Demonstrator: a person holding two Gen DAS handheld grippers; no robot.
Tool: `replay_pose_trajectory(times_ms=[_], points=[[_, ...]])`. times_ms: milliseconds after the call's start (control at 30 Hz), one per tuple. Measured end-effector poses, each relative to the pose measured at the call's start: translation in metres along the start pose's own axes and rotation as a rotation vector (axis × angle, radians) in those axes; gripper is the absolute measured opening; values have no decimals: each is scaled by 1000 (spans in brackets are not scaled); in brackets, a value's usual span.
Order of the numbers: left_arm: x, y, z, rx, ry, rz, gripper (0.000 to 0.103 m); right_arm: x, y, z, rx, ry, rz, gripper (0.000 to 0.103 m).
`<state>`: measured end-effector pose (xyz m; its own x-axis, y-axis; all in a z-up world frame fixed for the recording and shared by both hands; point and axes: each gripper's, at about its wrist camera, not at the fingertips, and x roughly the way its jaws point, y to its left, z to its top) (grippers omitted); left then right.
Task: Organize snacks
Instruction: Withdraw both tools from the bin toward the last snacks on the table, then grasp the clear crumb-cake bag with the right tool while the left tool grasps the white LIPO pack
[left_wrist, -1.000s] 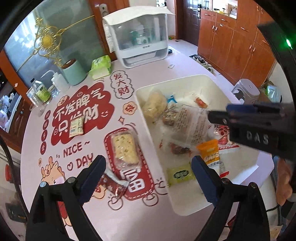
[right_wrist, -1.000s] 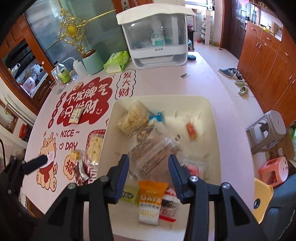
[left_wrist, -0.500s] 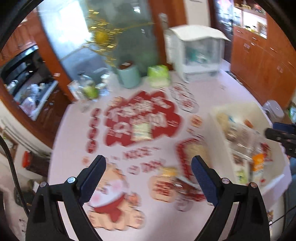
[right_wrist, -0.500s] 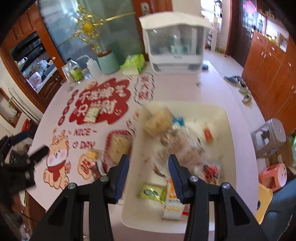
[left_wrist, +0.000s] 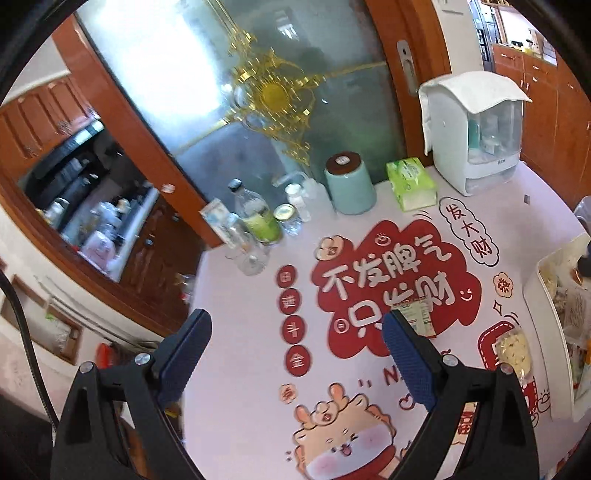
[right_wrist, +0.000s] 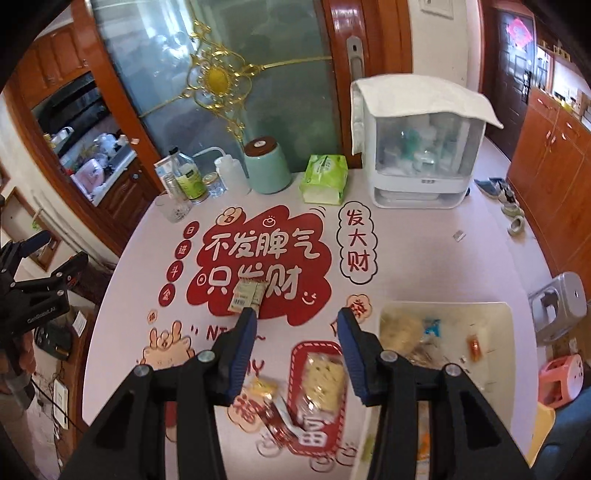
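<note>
A white bin (right_wrist: 506, 321) holding several snack packets sits at the right of the table; its edge also shows in the left wrist view (left_wrist: 546, 295). A small green-and-white packet (right_wrist: 246, 294) lies on the red sticker, just beyond my right gripper's left finger; it shows in the left wrist view (left_wrist: 415, 315) too. A clear pack of pale crackers (right_wrist: 322, 380) and smaller wrapped snacks (right_wrist: 266, 397) lie on the table below my right gripper (right_wrist: 297, 325), which is open and empty. My left gripper (left_wrist: 295, 332) is open and empty above the table's left side.
At the table's far edge stand a white lidded cabinet (right_wrist: 421, 147), a green tissue pack (right_wrist: 325, 179), a teal canister (right_wrist: 266, 166) and several bottles and jars (right_wrist: 190, 181). A grey stool (right_wrist: 557, 306) stands on the floor to the right. The table's left edge drops off near my left gripper.
Both grippers have pulled back and swung left, away from the bin. The left view now faces the table's left side and the glass door. Both stay open and empty.
</note>
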<state>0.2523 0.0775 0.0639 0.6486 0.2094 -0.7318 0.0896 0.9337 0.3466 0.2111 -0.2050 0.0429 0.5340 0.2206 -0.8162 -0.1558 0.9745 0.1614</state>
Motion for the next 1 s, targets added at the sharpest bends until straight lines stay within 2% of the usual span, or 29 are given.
replay_pose_trajectory(times_ms=[167, 367, 500, 667, 800, 833, 867, 1000], points=[[73, -32, -3, 37, 97, -122, 93, 58, 6, -4, 92, 128, 1, 47], [157, -100, -18, 133, 233, -223, 93, 125, -4, -49, 191, 305, -52, 47], [204, -137, -25, 153, 308, -264, 93, 154, -12, -75, 253, 381, -108, 47], [247, -162, -33, 98, 382, -291, 93, 185, -15, -97, 303, 442, -174, 47], [269, -174, -40, 58, 422, -272, 93, 203, -14, -104, 321, 469, -236, 47], [273, -176, -42, 46, 429, -271, 93, 206, -13, -106, 323, 471, -253, 51], [276, -177, -42, 35, 434, -270, 93, 207, -12, -106, 310, 455, -292, 51], [283, -176, -41, -18, 433, -276, 94, 213, -9, -105, 272, 449, -355, 57]])
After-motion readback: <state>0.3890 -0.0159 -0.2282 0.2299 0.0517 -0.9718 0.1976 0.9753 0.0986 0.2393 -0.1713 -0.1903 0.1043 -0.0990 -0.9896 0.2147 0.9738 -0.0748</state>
